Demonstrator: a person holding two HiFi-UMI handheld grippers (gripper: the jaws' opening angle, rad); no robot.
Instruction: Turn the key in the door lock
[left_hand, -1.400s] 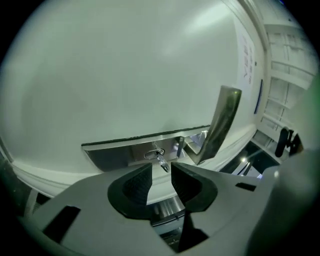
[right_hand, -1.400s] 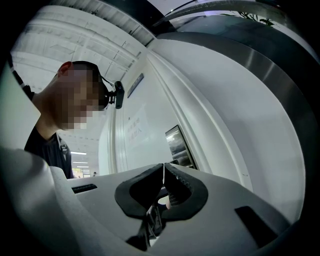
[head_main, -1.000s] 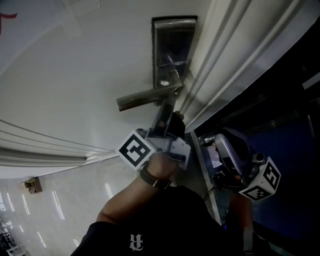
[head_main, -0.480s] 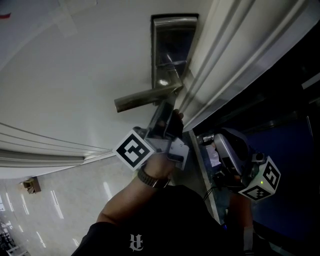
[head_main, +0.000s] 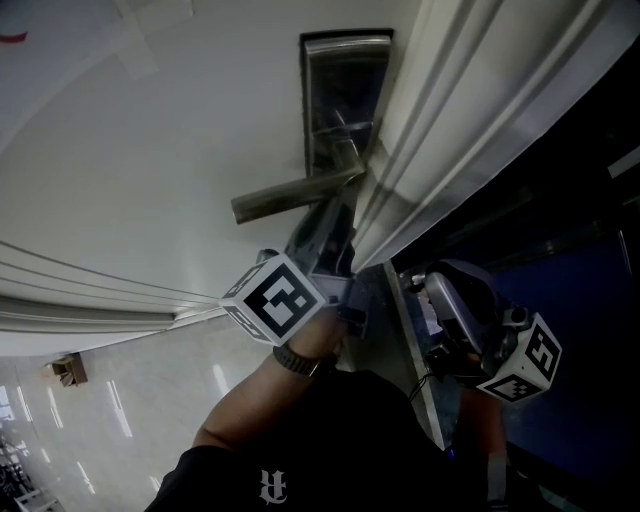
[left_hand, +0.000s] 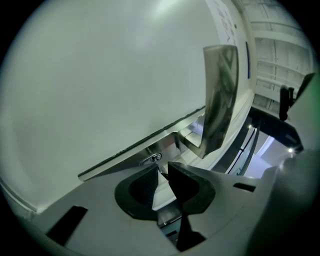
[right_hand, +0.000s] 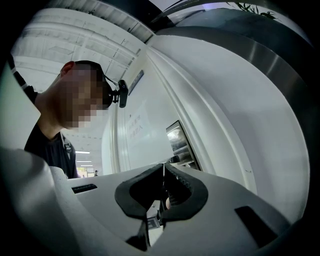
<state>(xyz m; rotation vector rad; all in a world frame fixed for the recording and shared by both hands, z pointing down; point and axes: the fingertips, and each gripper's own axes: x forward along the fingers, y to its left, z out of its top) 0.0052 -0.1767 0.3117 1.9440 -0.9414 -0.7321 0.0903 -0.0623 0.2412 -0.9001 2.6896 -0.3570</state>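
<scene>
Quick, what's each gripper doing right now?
Left gripper: jaws just closed, gripping the key in the door lock.
Right gripper: shut, holding nothing.

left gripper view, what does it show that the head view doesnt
Only the left gripper view: the keyhole and the key between the jaws of the left gripper, which have just been closing on it.

Only the head view: the person's forearm, the right gripper low beside the door edge, and the shiny floor.

Both: the white door, the door handle and the metal lock plate.
</scene>
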